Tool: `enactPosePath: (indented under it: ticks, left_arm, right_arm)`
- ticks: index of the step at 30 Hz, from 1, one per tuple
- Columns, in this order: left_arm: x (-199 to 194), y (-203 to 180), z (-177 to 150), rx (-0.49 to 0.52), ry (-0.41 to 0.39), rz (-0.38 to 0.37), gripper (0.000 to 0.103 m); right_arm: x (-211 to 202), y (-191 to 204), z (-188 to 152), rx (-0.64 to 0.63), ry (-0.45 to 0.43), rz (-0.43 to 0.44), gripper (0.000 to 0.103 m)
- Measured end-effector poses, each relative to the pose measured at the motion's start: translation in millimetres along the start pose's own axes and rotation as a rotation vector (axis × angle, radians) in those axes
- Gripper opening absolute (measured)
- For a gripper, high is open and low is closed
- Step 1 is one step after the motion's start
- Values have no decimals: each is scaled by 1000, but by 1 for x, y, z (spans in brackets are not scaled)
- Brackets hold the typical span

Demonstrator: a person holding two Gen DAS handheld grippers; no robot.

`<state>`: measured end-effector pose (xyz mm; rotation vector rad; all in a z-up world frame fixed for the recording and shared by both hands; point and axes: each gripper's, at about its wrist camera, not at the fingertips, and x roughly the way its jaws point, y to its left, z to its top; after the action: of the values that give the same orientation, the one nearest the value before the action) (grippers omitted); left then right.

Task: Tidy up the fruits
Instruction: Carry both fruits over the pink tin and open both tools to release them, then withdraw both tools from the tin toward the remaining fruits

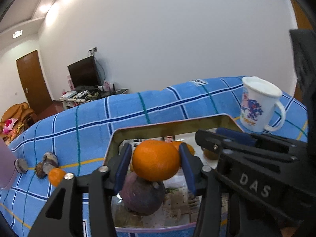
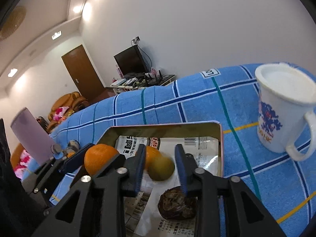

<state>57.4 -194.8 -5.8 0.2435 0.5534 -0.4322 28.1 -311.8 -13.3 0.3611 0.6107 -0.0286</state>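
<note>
A metal tray (image 1: 171,125) lined with newspaper stands on the blue checked cloth (image 1: 118,114). My left gripper (image 1: 154,167) is open over the tray's near left part. An orange (image 1: 156,160) sits between its blue pads, resting on a purple round fruit (image 1: 143,195). In the right wrist view that orange (image 2: 99,158) shows at the tray's (image 2: 165,127) left rim. My right gripper (image 2: 160,165) is open above the tray. A blurred yellow-green fruit (image 2: 162,169) and another orange (image 2: 152,156) lie beyond its pads. A dark wrinkled fruit (image 2: 177,204) lies under its right finger.
A white printed mug (image 2: 282,114) stands on the cloth right of the tray. A pink cup (image 2: 31,134) stands at the left. Beside it on the cloth lie a small orange (image 1: 56,175) and cut dark fruit pieces (image 1: 49,160). The cloth's far edge drops away behind.
</note>
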Motion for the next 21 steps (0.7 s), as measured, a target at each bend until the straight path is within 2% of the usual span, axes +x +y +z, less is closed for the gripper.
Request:
enactPosePath:
  ticks: [1,2,3,6,13,21]
  left_arm:
    - [1,2,0,-12,6,6,77]
    - [1,4,0,-22,7,18,94]
    - [1,6,0,-34,5,38,99]
    - [-1,9,0,-51,-13,26,100]
    - [-1,15,-1,-74,-15,48,103]
    - [-1,18,-3,-88,-6,70,103]
  right_arm:
    - [-1,0,0,1,-4,-15,60]
    - [-2,-2,0,9,-6,-18,66]
    - [-4,-4,0,24,-15,-21,70]
    - [-12,-8,3,47,-53,-1,70]
    - [-27,-11,3,42,-122,-68,70]
    - [-49,-1,1,-24,-242,-277,70]
